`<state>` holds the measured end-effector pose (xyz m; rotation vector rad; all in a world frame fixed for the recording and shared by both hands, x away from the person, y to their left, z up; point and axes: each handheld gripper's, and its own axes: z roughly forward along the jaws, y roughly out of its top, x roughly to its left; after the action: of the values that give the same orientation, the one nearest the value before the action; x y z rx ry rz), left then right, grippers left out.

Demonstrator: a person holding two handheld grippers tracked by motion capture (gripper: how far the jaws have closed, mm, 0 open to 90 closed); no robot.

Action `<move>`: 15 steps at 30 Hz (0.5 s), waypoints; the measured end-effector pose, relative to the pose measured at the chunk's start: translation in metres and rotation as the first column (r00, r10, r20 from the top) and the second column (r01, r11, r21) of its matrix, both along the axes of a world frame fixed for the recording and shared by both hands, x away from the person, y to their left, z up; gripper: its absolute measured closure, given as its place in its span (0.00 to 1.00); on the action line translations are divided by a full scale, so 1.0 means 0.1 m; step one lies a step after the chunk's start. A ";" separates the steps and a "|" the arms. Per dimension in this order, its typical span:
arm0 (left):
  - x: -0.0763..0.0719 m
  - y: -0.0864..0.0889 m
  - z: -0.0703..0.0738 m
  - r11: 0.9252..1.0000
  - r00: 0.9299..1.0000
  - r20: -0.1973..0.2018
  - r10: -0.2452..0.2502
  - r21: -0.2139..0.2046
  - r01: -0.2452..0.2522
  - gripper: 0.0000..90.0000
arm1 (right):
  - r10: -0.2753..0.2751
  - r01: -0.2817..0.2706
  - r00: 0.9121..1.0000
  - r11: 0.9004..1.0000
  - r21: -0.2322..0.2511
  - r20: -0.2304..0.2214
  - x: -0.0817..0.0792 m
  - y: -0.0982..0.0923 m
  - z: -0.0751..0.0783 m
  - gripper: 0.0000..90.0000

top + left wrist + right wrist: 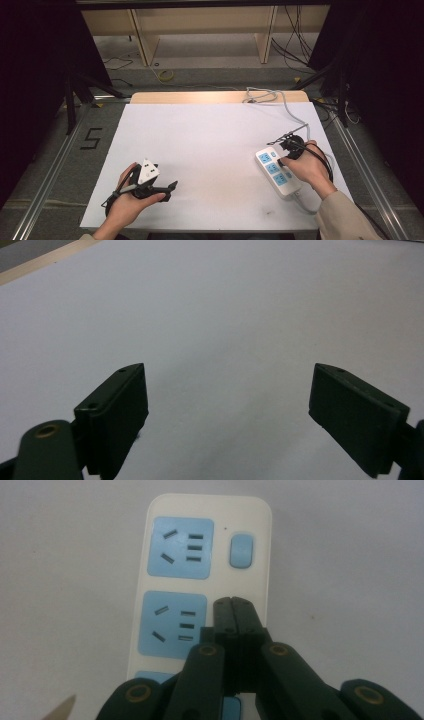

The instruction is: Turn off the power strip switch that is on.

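High view: a white power strip [276, 171] is seen at the table's [210, 145] right, under the right gripper [289, 145]. Left gripper view: the left gripper [229, 405] is held wide open, empty. Right gripper view: jaws are pressed together, empty, near the strip's switch [240, 551]. The strip is judged rigid, light, slippery; its long edges suit gripping.

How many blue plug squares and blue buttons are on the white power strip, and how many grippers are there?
Blue plug squares on the power strip: 3
Blue buttons: 1 showing; the right gripper covers the spots beside the other squares
Grippers: 2, the left gripper and the right gripper
Total: 6
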<state>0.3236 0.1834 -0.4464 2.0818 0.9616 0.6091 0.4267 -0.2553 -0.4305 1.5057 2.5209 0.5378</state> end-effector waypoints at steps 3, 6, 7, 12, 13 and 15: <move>0.00 0.00 0.00 1.000 1.000 0.000 0.001 0.001 -0.001 0.17 | 0.000 0.000 1.000 1.000 -0.004 -0.011 0.00 0.00 0.00 1.00; 0.00 0.00 0.00 1.000 1.000 0.000 0.001 0.000 -0.001 0.17 | 0.000 0.000 1.000 1.000 -0.010 -0.014 0.01 0.01 0.01 1.00; 0.00 0.00 0.00 1.000 1.000 0.001 0.003 -0.004 -0.003 0.17 | 0.000 0.000 1.000 1.000 -0.009 -0.015 0.01 0.01 0.00 1.00; 0.00 0.00 0.00 1.000 1.000 0.000 0.000 0.001 0.000 0.17 | 0.004 -0.004 1.000 1.000 -0.013 -0.017 0.01 0.01 0.01 1.00; 0.00 0.00 0.00 1.000 1.000 0.001 0.000 0.002 0.000 0.17 | 0.004 -0.004 1.000 1.000 -0.014 -0.018 0.02 0.01 0.01 1.00; 0.00 0.00 0.00 1.000 1.000 0.001 0.000 0.001 0.000 0.17 | 0.003 -0.003 1.000 1.000 -0.016 -0.021 0.02 0.01 0.01 1.00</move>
<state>0.3236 0.1832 -0.4464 2.0827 0.9607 0.6105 0.4285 -0.2538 -0.4299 1.5099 2.5372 0.5033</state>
